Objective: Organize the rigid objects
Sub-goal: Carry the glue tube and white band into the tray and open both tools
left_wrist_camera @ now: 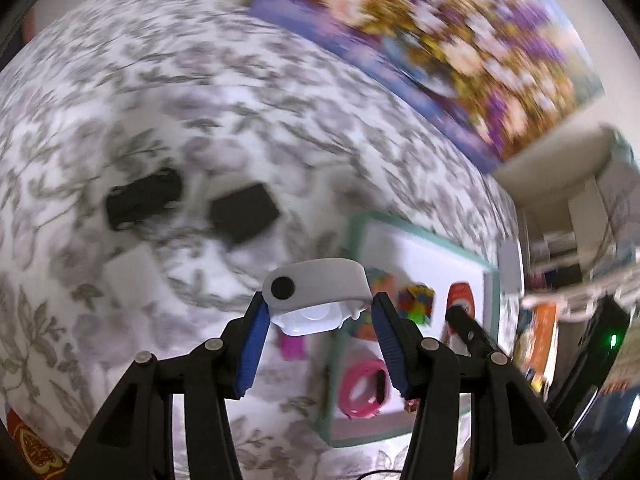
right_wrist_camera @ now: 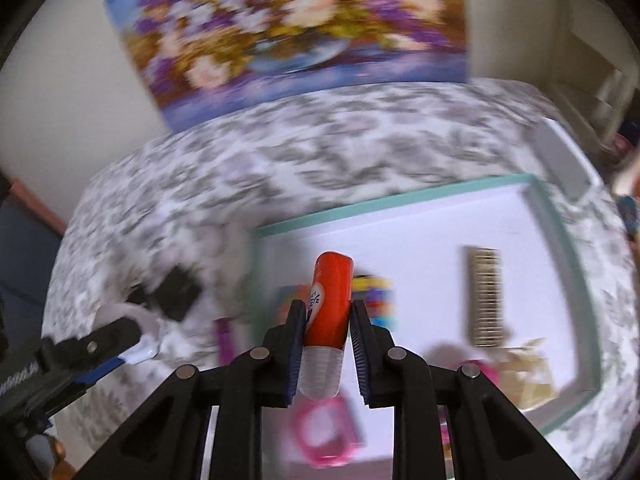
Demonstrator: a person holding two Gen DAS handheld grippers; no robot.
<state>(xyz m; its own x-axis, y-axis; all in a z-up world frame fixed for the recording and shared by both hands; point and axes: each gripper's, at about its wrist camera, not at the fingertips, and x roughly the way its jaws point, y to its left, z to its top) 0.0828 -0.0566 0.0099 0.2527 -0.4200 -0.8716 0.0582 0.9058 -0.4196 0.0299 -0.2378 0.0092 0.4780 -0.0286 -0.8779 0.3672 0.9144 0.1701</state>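
My left gripper (left_wrist_camera: 319,305) is shut on a grey-and-white plastic gadget (left_wrist_camera: 320,282) with a black round button, lifted above the flowered cloth. My right gripper (right_wrist_camera: 328,307) is shut on an orange-red tube (right_wrist_camera: 331,296) with a clear ribbed cap, hanging over the white tray's teal rim (right_wrist_camera: 384,196). In the left wrist view the tray rim (left_wrist_camera: 354,248) lies to the right, and the right gripper (left_wrist_camera: 460,318) shows there with the tube (left_wrist_camera: 460,296). In the right wrist view the left gripper (right_wrist_camera: 132,340) sits low at the left. Both views are blurred.
The tray holds colourful cubes (right_wrist_camera: 374,292), a gold ribbed bar (right_wrist_camera: 486,296), a pink band (right_wrist_camera: 324,436) and a beige piece (right_wrist_camera: 524,372). Two black items (left_wrist_camera: 142,198) (left_wrist_camera: 244,212) and a white card (left_wrist_camera: 132,276) lie on the cloth. A flower painting (right_wrist_camera: 304,32) leans behind.
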